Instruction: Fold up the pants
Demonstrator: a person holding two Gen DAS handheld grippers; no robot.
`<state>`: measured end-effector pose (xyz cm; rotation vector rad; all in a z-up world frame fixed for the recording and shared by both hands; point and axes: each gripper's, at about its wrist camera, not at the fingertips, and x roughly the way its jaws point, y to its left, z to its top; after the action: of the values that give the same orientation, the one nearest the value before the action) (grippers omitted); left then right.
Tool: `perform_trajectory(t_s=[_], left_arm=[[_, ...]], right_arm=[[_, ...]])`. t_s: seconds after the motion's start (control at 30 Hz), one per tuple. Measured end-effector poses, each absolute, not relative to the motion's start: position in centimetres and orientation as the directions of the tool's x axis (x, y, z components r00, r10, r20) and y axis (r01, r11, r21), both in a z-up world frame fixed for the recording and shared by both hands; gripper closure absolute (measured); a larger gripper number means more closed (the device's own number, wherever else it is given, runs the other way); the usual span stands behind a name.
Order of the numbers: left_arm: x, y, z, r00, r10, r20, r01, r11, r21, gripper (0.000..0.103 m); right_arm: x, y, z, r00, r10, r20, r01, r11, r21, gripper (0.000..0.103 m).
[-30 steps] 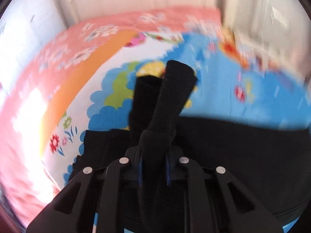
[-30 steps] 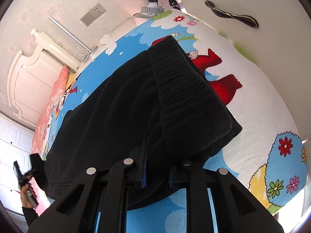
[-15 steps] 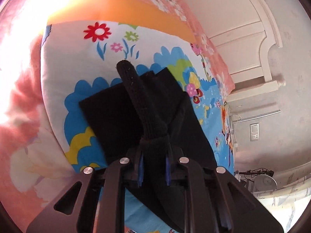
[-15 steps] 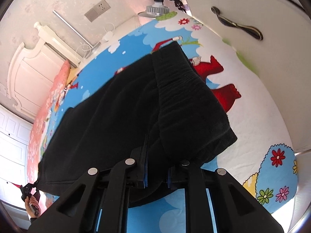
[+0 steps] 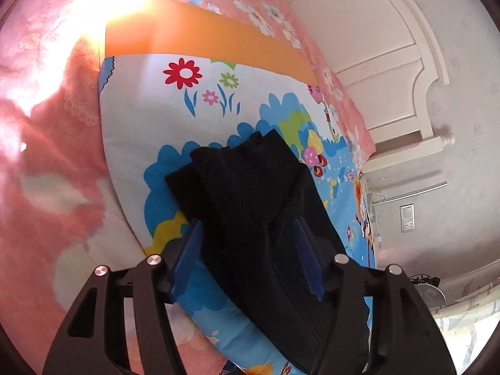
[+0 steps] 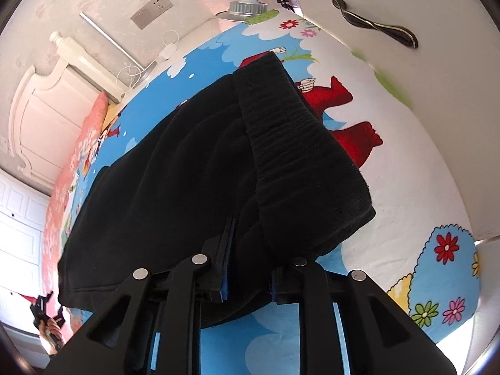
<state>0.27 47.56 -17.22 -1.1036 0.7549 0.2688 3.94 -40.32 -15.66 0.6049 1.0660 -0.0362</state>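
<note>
The black pants (image 5: pixel 259 193) lie on a cartoon-print bedsheet (image 5: pixel 150 125). In the left wrist view their ribbed cuffs rest between the spread fingers of my left gripper (image 5: pixel 247 234), which is open and no longer clamps the cloth. In the right wrist view the pants (image 6: pixel 175 168) stretch away to the left, with the ribbed waistband (image 6: pixel 297 162) folded over at the right. My right gripper (image 6: pixel 248 243) is shut on the waistband end of the pants, holding it just above the sheet (image 6: pixel 406 156).
A pink flowered blanket (image 5: pixel 53 143) lies beside the sheet. A white headboard (image 6: pixel 59 93) and wall socket (image 6: pixel 151 11) stand behind. A lamp (image 6: pixel 247 6) and a cupboard door handle (image 6: pixel 375 26) are at the far end.
My left gripper has opened and let go of the pant cuffs, which now lie spread on the sheet. My right gripper keeps its hold on the waistband end.
</note>
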Motion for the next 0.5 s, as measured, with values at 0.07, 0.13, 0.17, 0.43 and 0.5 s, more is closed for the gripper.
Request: perform_trajectory(t_s=[0.07,0.13,0.17,0.43,0.5], left_arm=[[1.6,47.3,-17.3,0.697,-0.189,-0.691,-0.536,0.502,-0.678,0.081],[1.9,47.1,-17.5,0.668,-0.173,-0.723,-0.556,0.529,-0.641,0.087],[1.6,47.2,-17.2,0.669,-0.154,-0.727,-0.560,0.538,-0.630,0.089],[0.7,47.0,-16.8,0.674,-0.080,-0.735,-0.588,0.545,-0.598,0.082],[-0.6,46.5,-15.9,0.695,-0.025,-0.718,-0.602,0.525,-0.601,0.056]], right_arm=[[3.9,-40.1,-15.6,0.501,0.246,-0.830,0.311,0.844,0.438,0.086],[3.9,-40.1,-15.5,0.503,0.243,-0.829,0.308,0.846,0.435,0.086],[3.8,-40.1,-15.4,0.507,0.249,-0.825,0.303,0.844,0.442,0.087],[4.2,-39.7,-15.4,0.484,0.236,-0.842,0.268,0.877,0.399,0.087],[3.7,-39.8,-15.1,0.489,0.236,-0.840,0.262,0.879,0.399,0.087]])
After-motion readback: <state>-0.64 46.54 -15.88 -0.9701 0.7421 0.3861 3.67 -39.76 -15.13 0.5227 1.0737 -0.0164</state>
